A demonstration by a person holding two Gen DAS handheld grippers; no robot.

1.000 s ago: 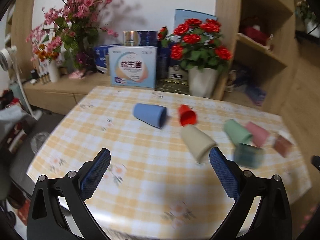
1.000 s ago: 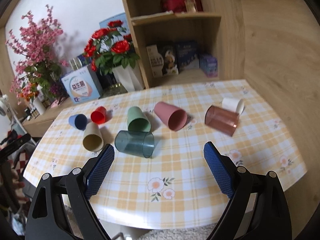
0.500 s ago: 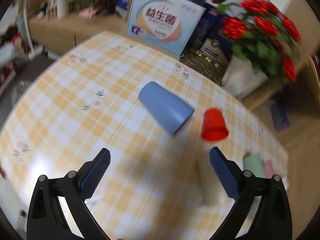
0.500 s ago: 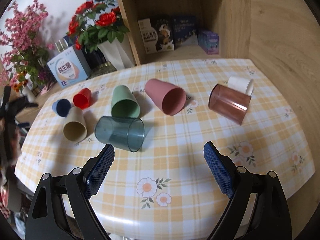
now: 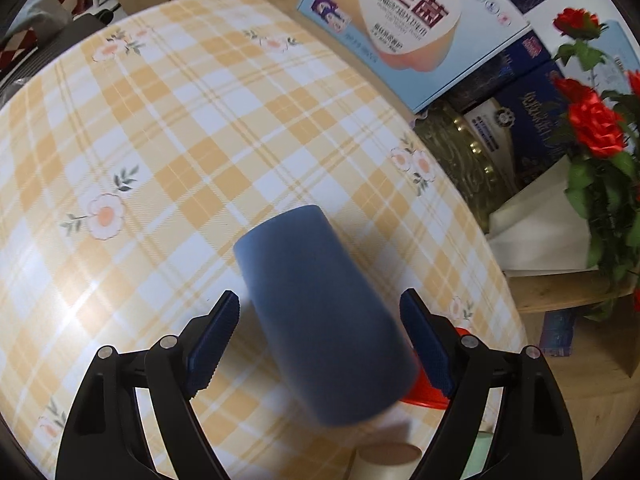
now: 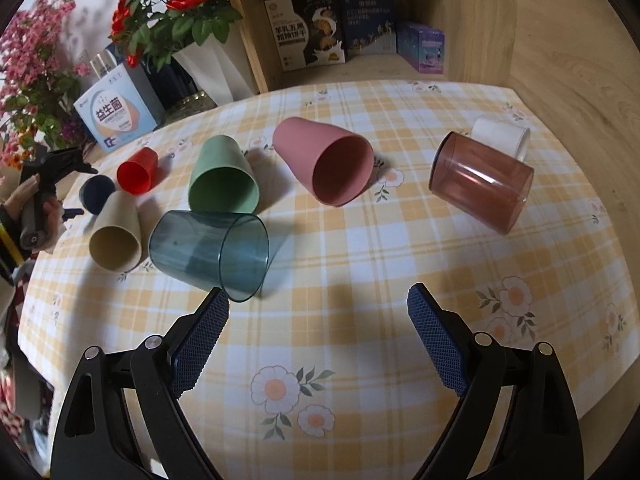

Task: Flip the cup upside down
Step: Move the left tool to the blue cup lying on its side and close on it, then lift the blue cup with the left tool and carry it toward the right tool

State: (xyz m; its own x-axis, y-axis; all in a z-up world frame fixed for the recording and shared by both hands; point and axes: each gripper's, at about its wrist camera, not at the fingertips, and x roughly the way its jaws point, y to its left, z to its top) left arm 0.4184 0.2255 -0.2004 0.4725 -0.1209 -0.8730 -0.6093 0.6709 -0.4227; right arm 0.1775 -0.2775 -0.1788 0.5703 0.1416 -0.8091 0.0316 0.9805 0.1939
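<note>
One blue cup [image 5: 320,316] lies on its side near the table's [image 5: 168,128] left end, closed base pointing away toward the far edge, and the left gripper [image 5: 320,340] straddles it. Its jaws stand wide, a pad on each flank of the cup, neither clearly touching; nothing is gripped yet. A red cup [image 5: 428,396] lies just beyond the blue one on its right, and a beige cup [image 5: 386,458] sits close under its mouth end.

From the right wrist view the blue cup [image 6: 97,193] sits at the table's far left, wedged near the red cup [image 6: 138,171] and beige cup [image 6: 116,236]. The right gripper [image 6: 318,340] hovers over the near edge, jaws fully spread and empty, beside a teal cup [image 6: 208,250].

Likely trouble: the cup tapers, so closing on the wide end could squeeze it forward out of the pads. It could also roll into the red cup, or swing into the beige one during the turn, given how tightly they crowd.
</note>
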